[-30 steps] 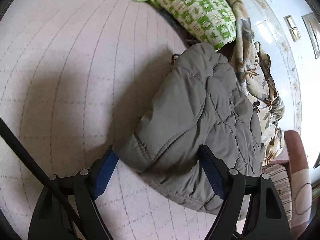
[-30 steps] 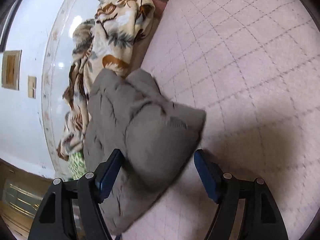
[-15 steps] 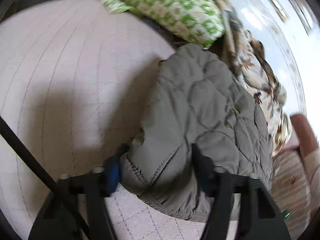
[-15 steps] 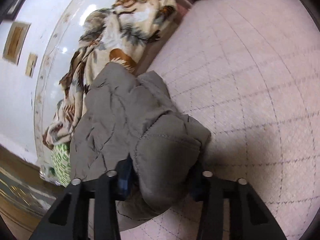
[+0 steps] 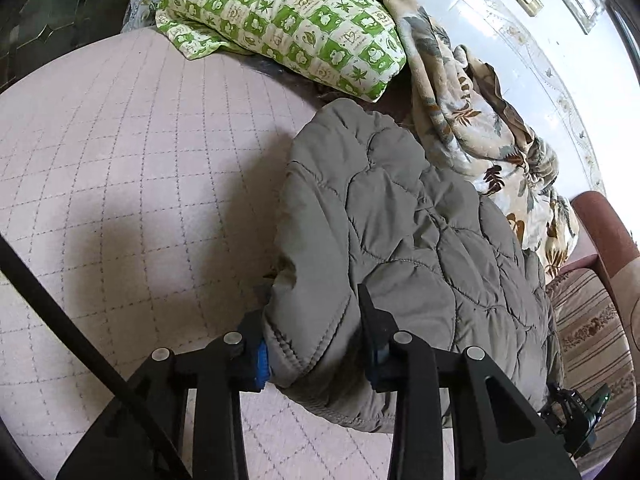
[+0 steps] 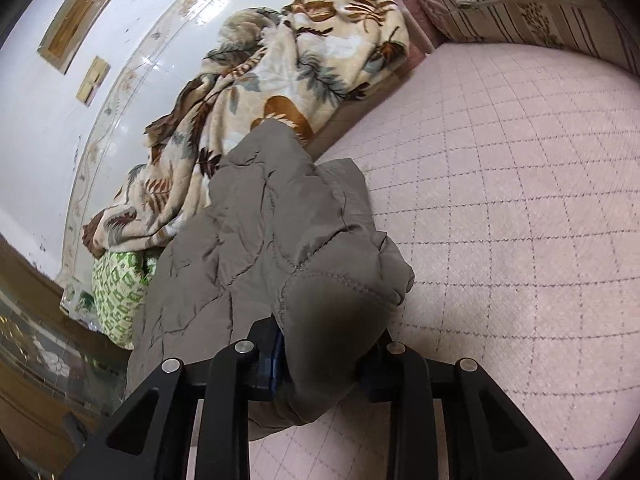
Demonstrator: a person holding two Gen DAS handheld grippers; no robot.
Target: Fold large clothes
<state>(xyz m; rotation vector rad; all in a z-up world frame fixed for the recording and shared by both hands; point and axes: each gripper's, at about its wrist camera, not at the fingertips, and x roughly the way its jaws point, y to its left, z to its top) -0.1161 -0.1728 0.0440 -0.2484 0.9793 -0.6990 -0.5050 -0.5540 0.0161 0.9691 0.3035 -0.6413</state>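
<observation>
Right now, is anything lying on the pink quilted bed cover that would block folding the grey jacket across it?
Nothing visible. Left gripper and right gripper have just closed on the grey jacket. The pink cover beside it looks bare; green pillow and leaf-print blanket lie beyond.

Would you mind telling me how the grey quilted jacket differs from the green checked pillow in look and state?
The grey quilted jacket is one plain colour; the green checked pillow is patterned with leaves and flowers. The jacket is bunched and pinched at two edges, by the left claw and the right claw, whose jaws have just been closing on it; the pillow lies untouched. The jacket is stitched in wavy panels; the pillow's cover is smooth. Both are soft, padded and beside the leaf-print blanket.
</observation>
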